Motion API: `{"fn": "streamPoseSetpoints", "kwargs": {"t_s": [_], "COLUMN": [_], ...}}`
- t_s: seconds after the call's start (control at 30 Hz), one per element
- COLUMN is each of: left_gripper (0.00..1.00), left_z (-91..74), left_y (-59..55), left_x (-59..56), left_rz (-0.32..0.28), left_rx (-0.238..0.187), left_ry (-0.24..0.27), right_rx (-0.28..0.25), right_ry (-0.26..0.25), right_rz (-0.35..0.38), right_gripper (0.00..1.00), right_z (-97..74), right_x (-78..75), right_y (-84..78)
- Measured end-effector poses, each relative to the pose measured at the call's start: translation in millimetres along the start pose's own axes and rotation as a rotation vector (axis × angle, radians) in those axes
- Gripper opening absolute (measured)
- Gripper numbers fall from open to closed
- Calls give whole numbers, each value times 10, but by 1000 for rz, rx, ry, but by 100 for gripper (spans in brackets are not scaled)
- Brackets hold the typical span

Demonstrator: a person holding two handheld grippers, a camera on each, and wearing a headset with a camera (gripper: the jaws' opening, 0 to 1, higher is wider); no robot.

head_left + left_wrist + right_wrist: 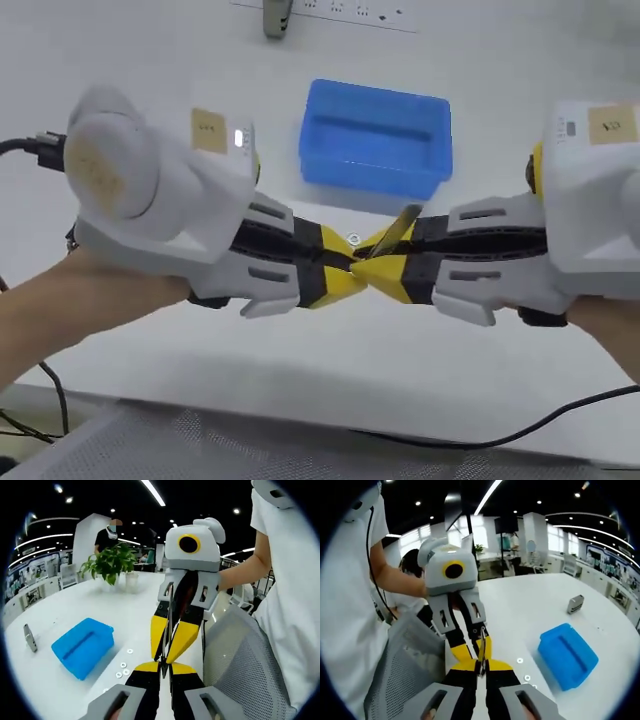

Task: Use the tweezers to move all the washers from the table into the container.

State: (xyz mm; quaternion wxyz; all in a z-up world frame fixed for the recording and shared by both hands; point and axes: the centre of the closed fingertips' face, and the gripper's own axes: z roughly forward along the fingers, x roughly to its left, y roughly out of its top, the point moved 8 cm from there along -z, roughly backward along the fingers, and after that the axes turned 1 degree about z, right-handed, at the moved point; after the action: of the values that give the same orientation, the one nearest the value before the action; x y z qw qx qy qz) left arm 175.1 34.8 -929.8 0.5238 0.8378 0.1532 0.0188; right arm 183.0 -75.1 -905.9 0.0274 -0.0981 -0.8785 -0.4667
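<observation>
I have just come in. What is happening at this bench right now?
A person holds a tool in each hand above the white table. The left tool and the right tool meet tip to tip, and both look closed on the thin tweezers between them, perhaps to adjust the grip. The blue container stands behind them. Several washers lie on the table beside it, not yet picked up.

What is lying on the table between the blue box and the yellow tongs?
Small washers lie on the white table there, just beside the blue box. Both gripper views show them.
</observation>
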Motion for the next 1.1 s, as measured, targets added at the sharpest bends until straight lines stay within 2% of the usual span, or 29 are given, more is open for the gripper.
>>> {"fn": "streamPoseSetpoints", "kwargs": {"t_s": [0.03,0.13,0.17,0.2,0.23,0.27,0.3,0.33,0.43,0.53,0.57,0.6,0.7,0.77,0.83,0.87,0.93,1.0,1.07,1.1], "left_gripper": [2,3,3,3,4,8,13,15,25,36,41,44,56,64,72,74,75,77,81,83], "left_z": [-1,-24,-53,-72,-115,-130,-177,-209,-326,-422,-444,-477,-548,-619,-682,-707,-754,-751,-756,-768], "left_y": [-10,-34,-59,-71,-96,-107,-146,-177,-265,-338,-356,-383,-413,-445,-506,-534,-582,-615,-630,-630], "left_x": [1,33,35,45,61,61,55,41,-64,-175,-204,-248,-328,-349,-364,-369,-374,-385,-371,-355], "left_rz": [-11,-52,-98,-117,-134,-138,-169,-178,-250,-285,-299,-329,-425,-442,-426,-405,-372,-384,-440,-431], "left_rx": [-6,-47,-42,-42,-39,-36,-25,-17,-16,27,30,26,-21,-28,17,47,77,65,28,30], "left_ry": [5,83,106,128,177,189,235,251,324,415,445,480,537,604,676,706,769,778,800,813], "right_rx": [0,-18,-32,-54,-70,-69,-65,-61,-65,-55,-50,-47,-43,-16,1,1,7,27,25,24], "right_ry": [-2,-37,-36,-36,-47,-70,-80,-87,-103,-138,-139,-141,-158,-179,-193,-193,-193,-189,-194,-195], "right_rz": [3,-3,12,46,49,43,40,46,48,36,38,44,51,35,15,18,26,42,39,41], "right_gripper": [1,0,0,0,0,0,0,1,1,1,1,1,2,2,2,2,2,3,3,3], "right_z": [6,13,17,24,28,37,48,69,118,194,216,239,288,325,363,378,418,477,515,531], "right_x": [1,-45,-71,-102,-132,-181,-204,-231,-281,-340,-357,-378,-429,-473,-515,-530,-584,-632,-662,-678], "right_y": [2,20,28,38,46,42,42,45,52,50,45,36,13,-16,-36,-41,-59,-92,-91,-85]}}
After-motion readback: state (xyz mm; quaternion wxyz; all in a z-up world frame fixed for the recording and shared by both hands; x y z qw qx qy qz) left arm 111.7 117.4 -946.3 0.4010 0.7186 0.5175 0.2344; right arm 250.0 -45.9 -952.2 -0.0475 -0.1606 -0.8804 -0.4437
